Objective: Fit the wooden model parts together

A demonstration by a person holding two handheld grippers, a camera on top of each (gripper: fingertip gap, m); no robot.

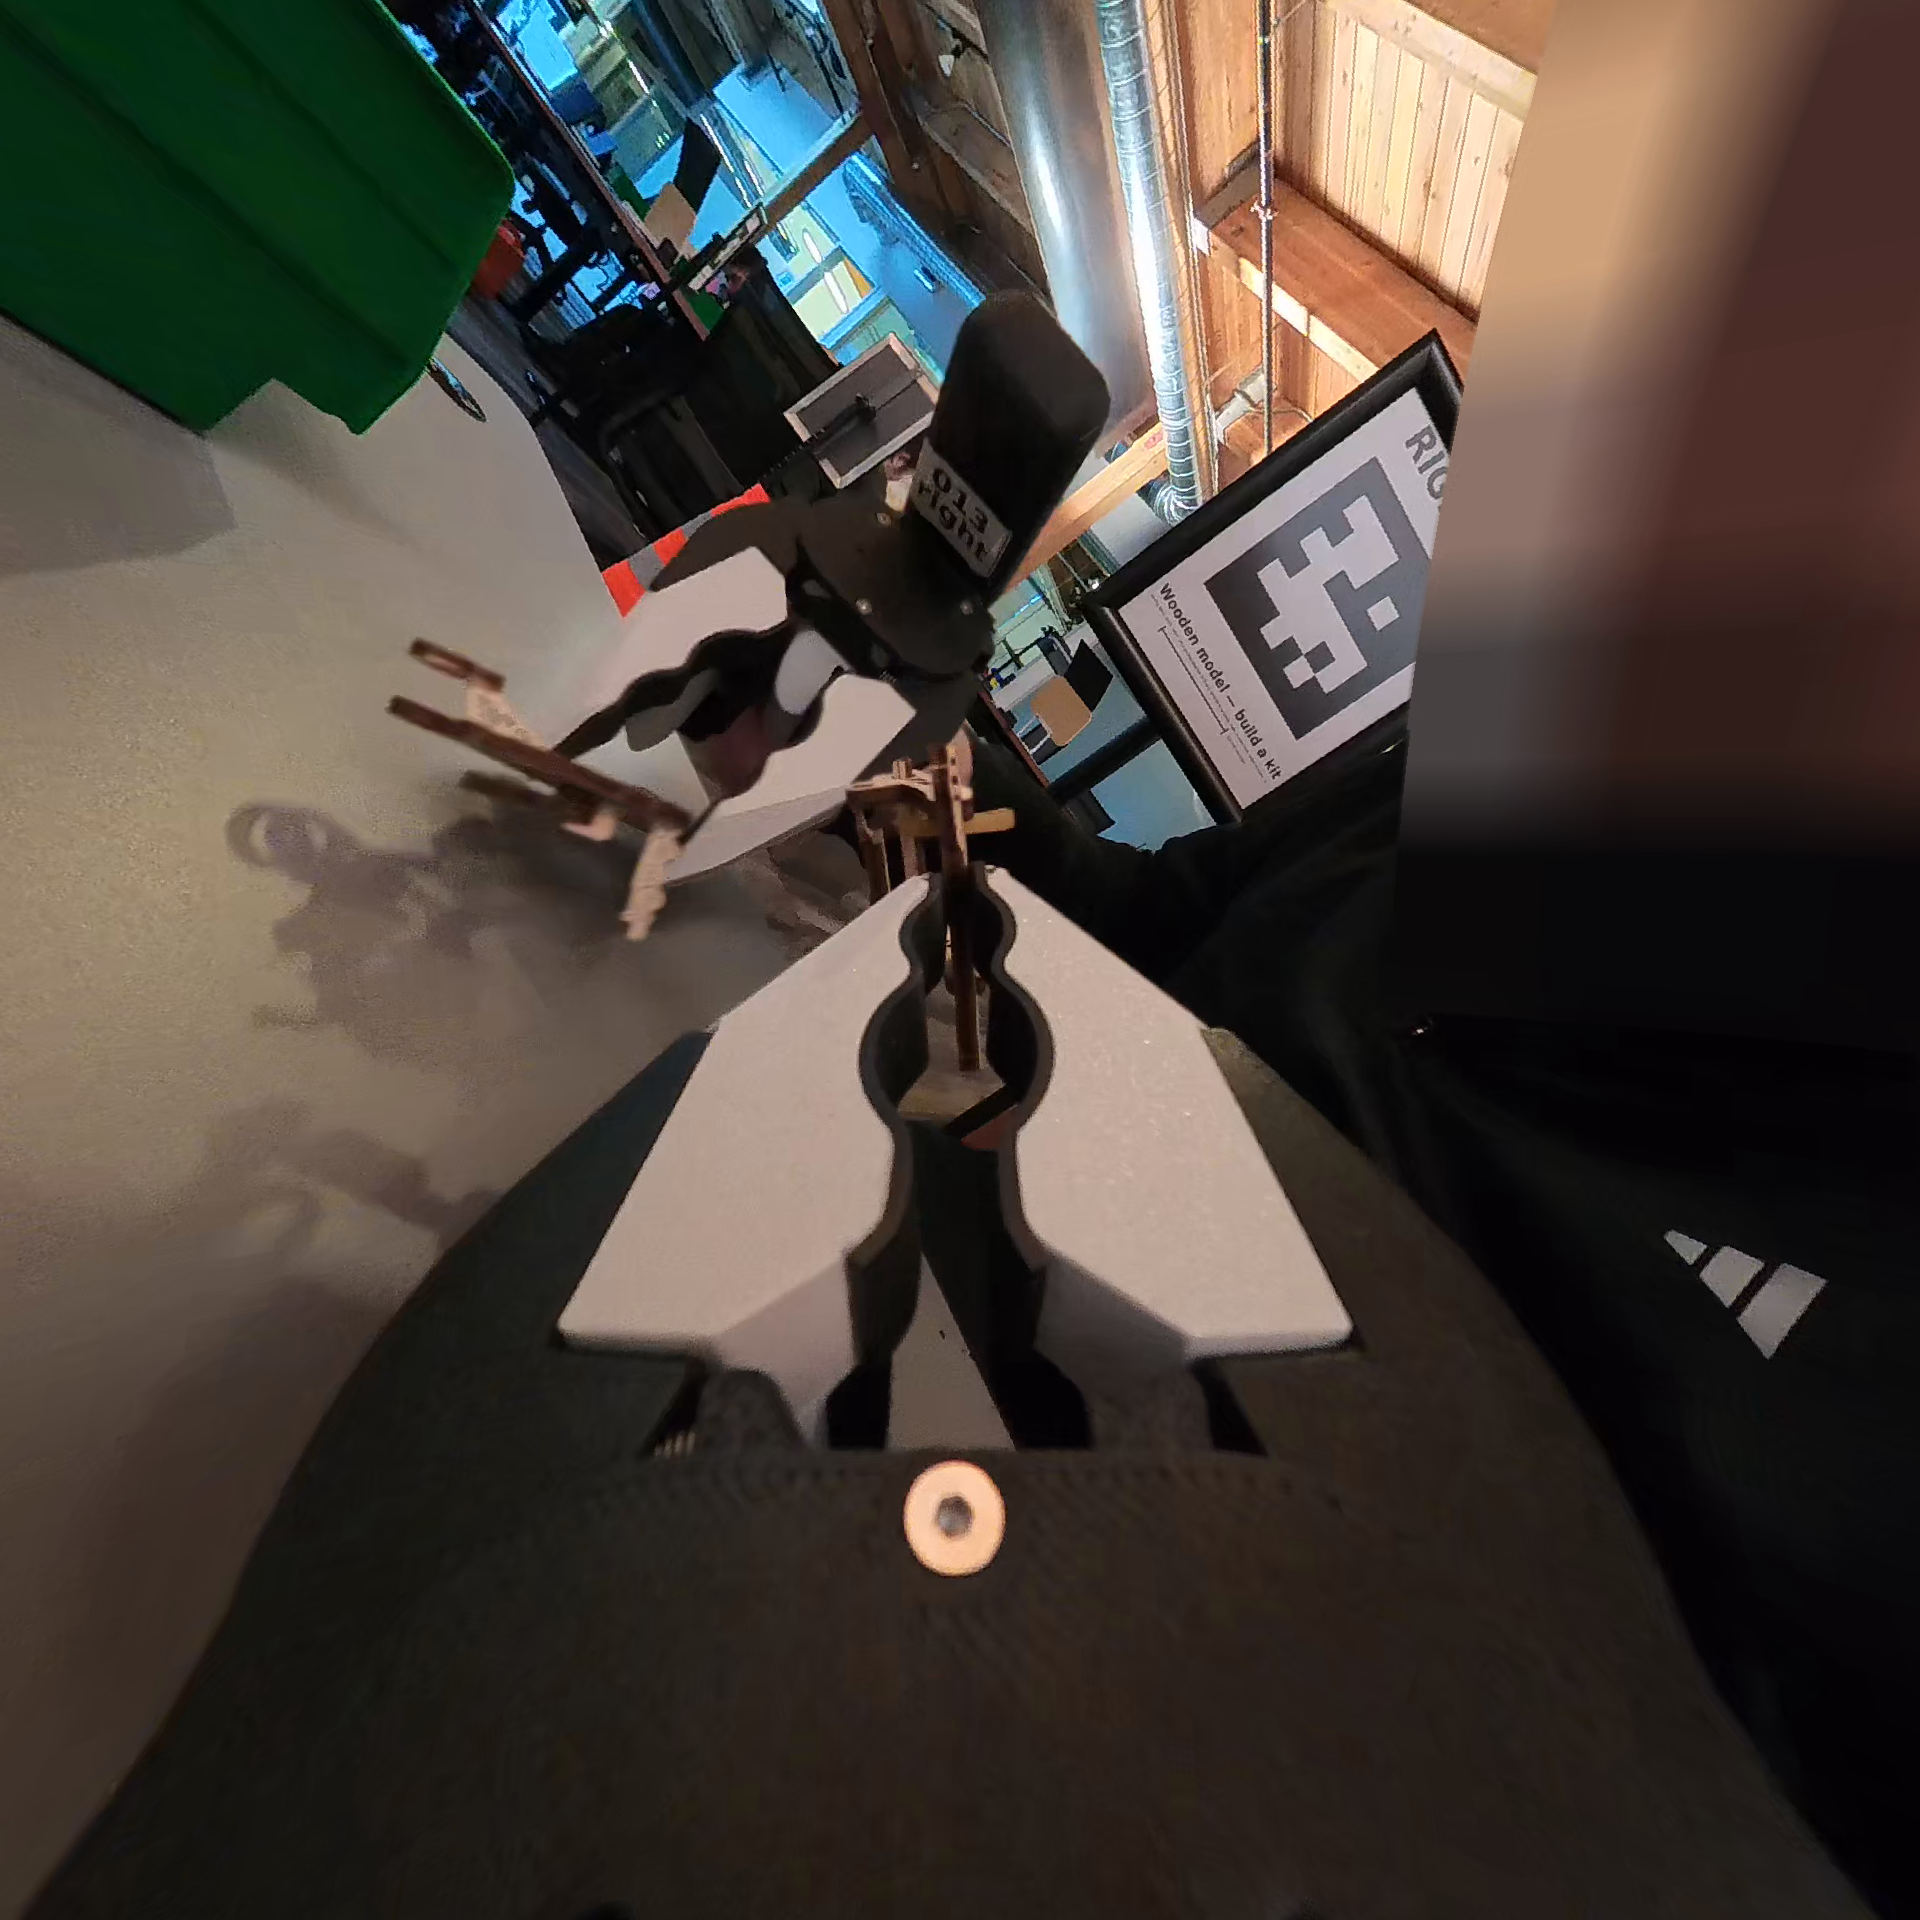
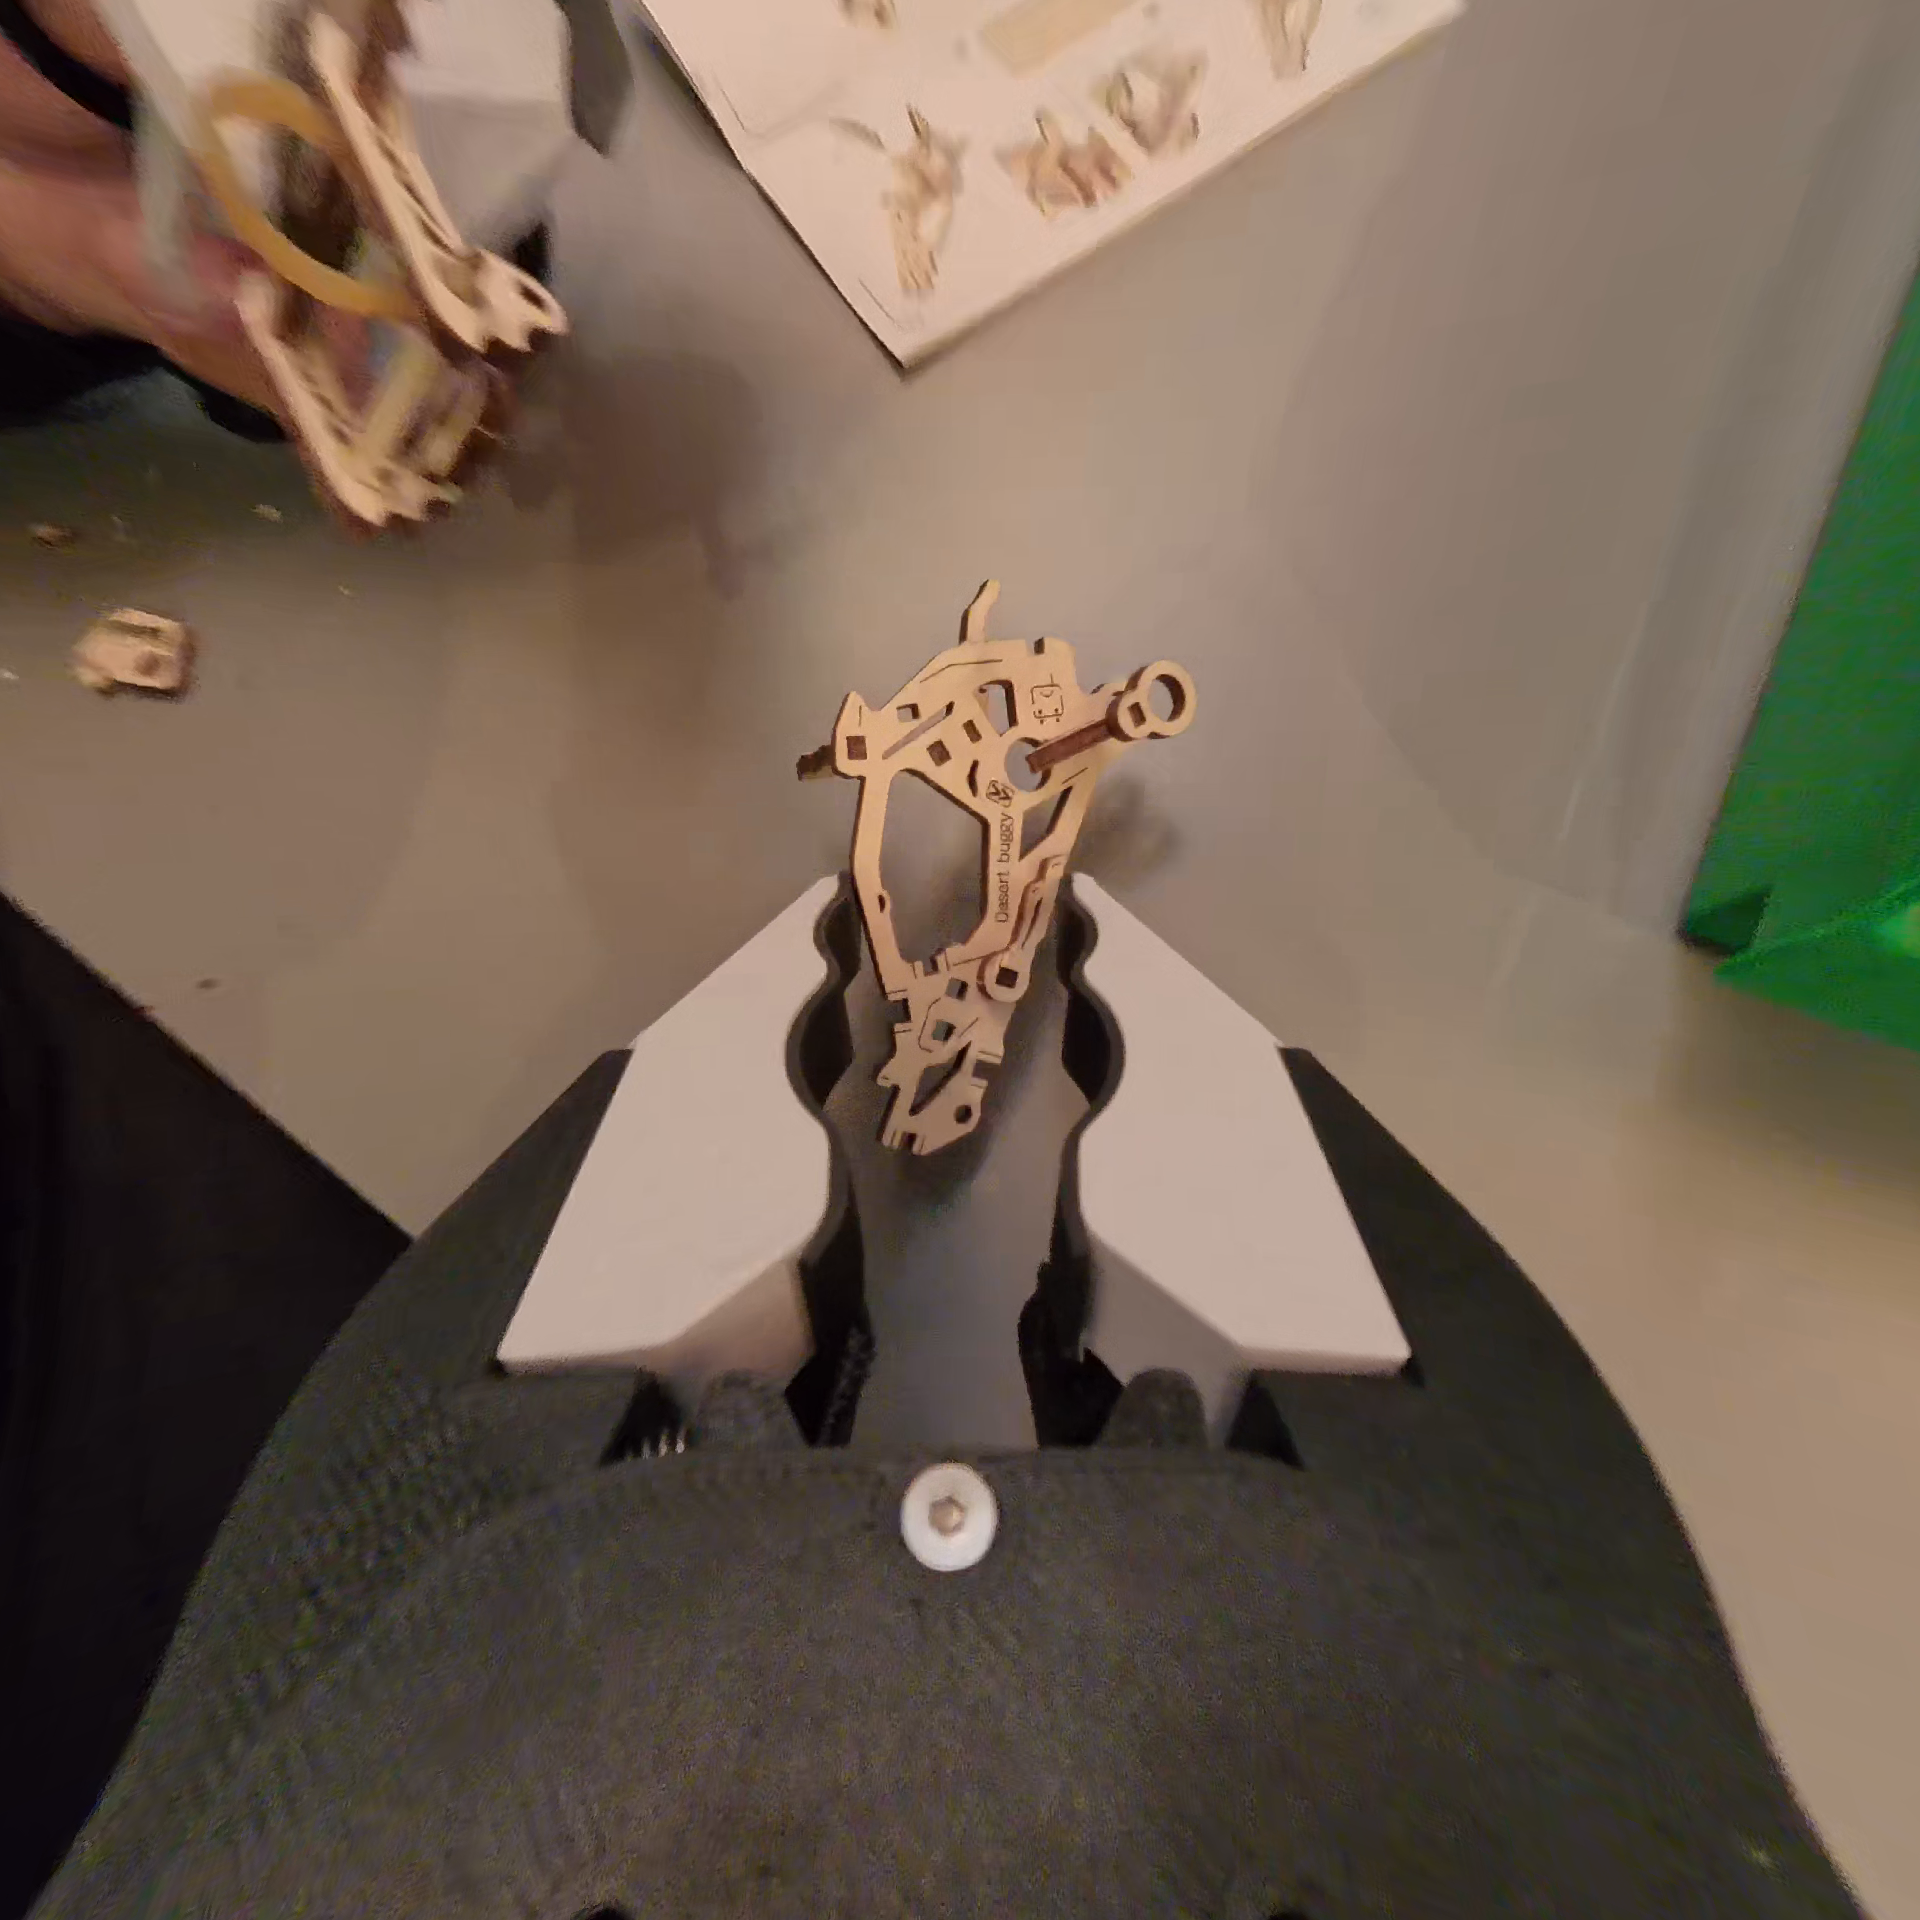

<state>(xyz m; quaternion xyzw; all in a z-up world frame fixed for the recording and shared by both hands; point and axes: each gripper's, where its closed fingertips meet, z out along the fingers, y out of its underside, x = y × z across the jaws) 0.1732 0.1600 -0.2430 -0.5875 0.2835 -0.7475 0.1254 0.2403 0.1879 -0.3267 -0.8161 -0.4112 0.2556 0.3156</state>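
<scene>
My left gripper (image 1: 951,904) is shut on a partly built wooden model (image 1: 940,831), seen edge-on between its grey fingers. In the right wrist view that model (image 2: 364,343) is blurred at the top left, with a yellow rubber band on it and a hand (image 2: 62,239) behind it. My right gripper (image 2: 961,904) is shut on a flat wooden side panel (image 2: 935,831) that stands upright with a wooden pin (image 2: 1132,717) through its hole. In the left wrist view the right gripper (image 1: 665,790) holds this panel (image 1: 540,764) just above the grey table, left of the model.
A green bin (image 2: 1849,727) stands at the table's right edge and also shows in the left wrist view (image 1: 208,187). An instruction sheet (image 2: 1039,135) lies at the far side. A small wooden scrap (image 2: 135,649) lies at the left. A framed sign (image 1: 1299,603) stands behind. Spacing between my two grippers at the tips: around 12 centimeters. The small wooden scrap (image 2: 135,649) is about equally far from each gripper, around 20 centimeters.
</scene>
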